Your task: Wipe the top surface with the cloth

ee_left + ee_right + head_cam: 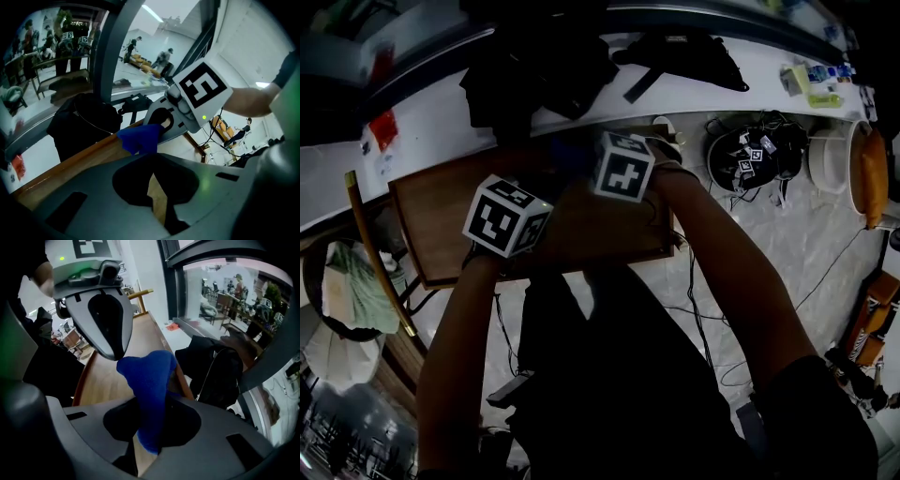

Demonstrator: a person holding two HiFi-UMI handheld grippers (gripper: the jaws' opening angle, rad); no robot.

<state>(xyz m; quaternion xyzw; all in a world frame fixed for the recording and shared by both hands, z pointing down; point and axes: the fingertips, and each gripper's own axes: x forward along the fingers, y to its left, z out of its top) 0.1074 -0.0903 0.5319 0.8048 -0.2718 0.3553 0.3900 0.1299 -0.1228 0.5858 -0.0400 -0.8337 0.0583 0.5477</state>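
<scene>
The blue cloth (149, 394) hangs bunched between the jaws of my right gripper (147, 437), which is shut on it just above the brown wooden table top (103, 376). In the left gripper view the same cloth (140, 138) shows at the right gripper's tip, over the wood (89, 159). My left gripper (159, 201) is shut with nothing in it, its jaws meeting over the wood close beside the cloth. In the head view both marker cubes, left (508, 216) and right (623, 167), hover over the table (441, 216) and hide the jaws.
A black bag (539, 70) lies on the white ledge right behind the table's far edge. Another black item (680, 56) lies further right. On the floor to the right are a dark helmet (755, 155), a white bucket (834, 159) and cables. A wooden stick (375, 253) leans at the left.
</scene>
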